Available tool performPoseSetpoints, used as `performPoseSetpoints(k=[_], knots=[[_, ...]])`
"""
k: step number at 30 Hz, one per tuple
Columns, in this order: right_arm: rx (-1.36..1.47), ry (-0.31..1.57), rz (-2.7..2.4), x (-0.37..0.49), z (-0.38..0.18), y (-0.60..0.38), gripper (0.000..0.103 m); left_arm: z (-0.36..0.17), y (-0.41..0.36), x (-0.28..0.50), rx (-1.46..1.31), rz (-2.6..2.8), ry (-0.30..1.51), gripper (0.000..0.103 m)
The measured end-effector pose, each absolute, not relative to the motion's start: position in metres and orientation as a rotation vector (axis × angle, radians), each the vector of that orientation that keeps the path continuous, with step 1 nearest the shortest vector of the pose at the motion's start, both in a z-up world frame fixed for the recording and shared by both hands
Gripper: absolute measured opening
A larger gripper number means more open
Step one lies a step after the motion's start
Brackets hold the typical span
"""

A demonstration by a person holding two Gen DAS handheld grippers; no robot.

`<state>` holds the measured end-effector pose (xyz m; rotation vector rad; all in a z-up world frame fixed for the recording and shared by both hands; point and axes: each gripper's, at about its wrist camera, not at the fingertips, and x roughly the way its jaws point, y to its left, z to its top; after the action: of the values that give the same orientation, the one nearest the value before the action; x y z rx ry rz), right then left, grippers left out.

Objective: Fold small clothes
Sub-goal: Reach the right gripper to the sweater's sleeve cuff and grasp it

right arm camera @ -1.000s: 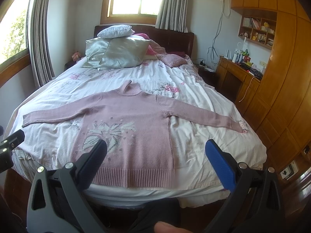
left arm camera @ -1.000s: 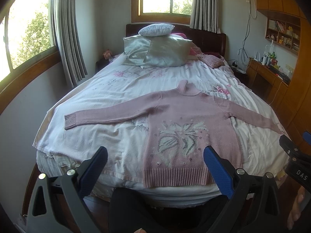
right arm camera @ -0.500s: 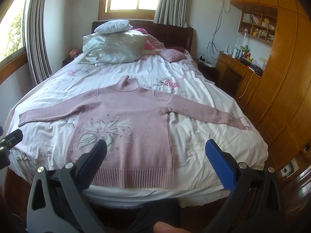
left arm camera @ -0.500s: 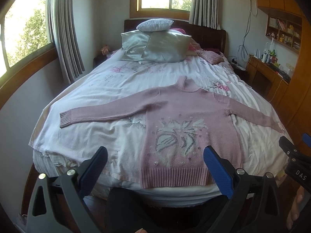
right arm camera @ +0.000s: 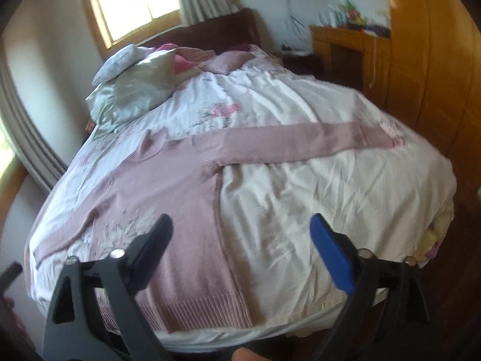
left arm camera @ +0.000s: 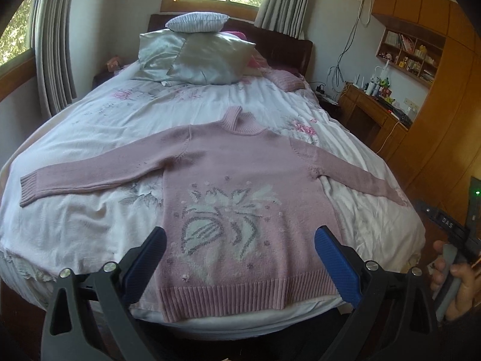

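Item: one pink sweater (left arm camera: 240, 180), lying flat and face up on the bed (left arm camera: 90, 225), filling the centre of the left wrist frame. Your folding has not begun as far as the pictures show: both sleeves lie fully spread, the body is unfolded, the hem sits along the near edge of the mattress. All folds remain, probably sleeves in first and then the body doubled.

Material: medium-weight knit, soft and limp by the look of it, likely to drape and slip when lifted. Ribbed turtleneck collar (left arm camera: 240, 120) at upper centre, ribbed hem (left arm camera: 246, 297) at lower centre, ribbed cuff (left arm camera: 28, 189) at the left edge. A white and grey knitted floral motif (left arm camera: 222, 225) with small raised dots sits on the chest. In the right wrist frame the other sleeve (right arm camera: 300, 144) runs towards the upper right; that view is blurred.

Support: a white bedsheet, wrinkled, with a faint pink floral print. Satin-looking grey pillows (left arm camera: 204, 57) are stacked at upper centre, well apart from the garment.

Tools: your left hand-held gripper (left arm camera: 240, 255) has its jaws spread wide and grips nothing, hovering over the hem. Your right hand-held gripper (right arm camera: 240, 240) is likewise wide apart and empty, near the sweater's right side seam.
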<state>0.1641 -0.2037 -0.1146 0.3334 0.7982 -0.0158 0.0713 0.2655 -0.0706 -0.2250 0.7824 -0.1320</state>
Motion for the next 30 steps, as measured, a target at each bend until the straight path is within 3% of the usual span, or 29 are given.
performPoseSetpoints(k=[1,3,14,17,24,27,29,30], knots=[[0.409,0.838,-0.032,0.178,-0.129,-0.229,0.042,-0.073,0.265,0.075,-0.244,-0.146,0.782,0.099],[0.579,0.888,-0.054,0.202,-0.159,-0.28,0.032,-0.079,0.259,0.083,-0.254,-0.157,0.787,0.099],[1.283,0.696,-0.26,0.304,-0.29,-0.52,0.03,-0.121,0.245,0.132,-0.345,-0.18,0.903,0.099],[1.337,0.672,-0.307,0.326,-0.308,-0.547,0.034,-0.131,0.241,0.145,-0.362,-0.173,0.941,0.099],[1.341,0.685,-0.362,0.358,-0.326,-0.572,0.032,-0.149,0.241,0.164,-0.427,-0.188,0.991,0.099],[1.306,0.703,-0.369,0.365,-0.325,-0.568,0.028,-0.164,0.249,0.171,-0.525,-0.197,1.042,0.099],[1.26,0.704,-0.366,0.371,-0.315,-0.564,0.019,-0.175,0.255,0.175,-0.585,-0.207,1.084,0.099],[1.229,0.699,-0.358,0.37,-0.308,-0.56,0.007,-0.179,0.259,0.175,-0.612,-0.213,1.098,0.099]])
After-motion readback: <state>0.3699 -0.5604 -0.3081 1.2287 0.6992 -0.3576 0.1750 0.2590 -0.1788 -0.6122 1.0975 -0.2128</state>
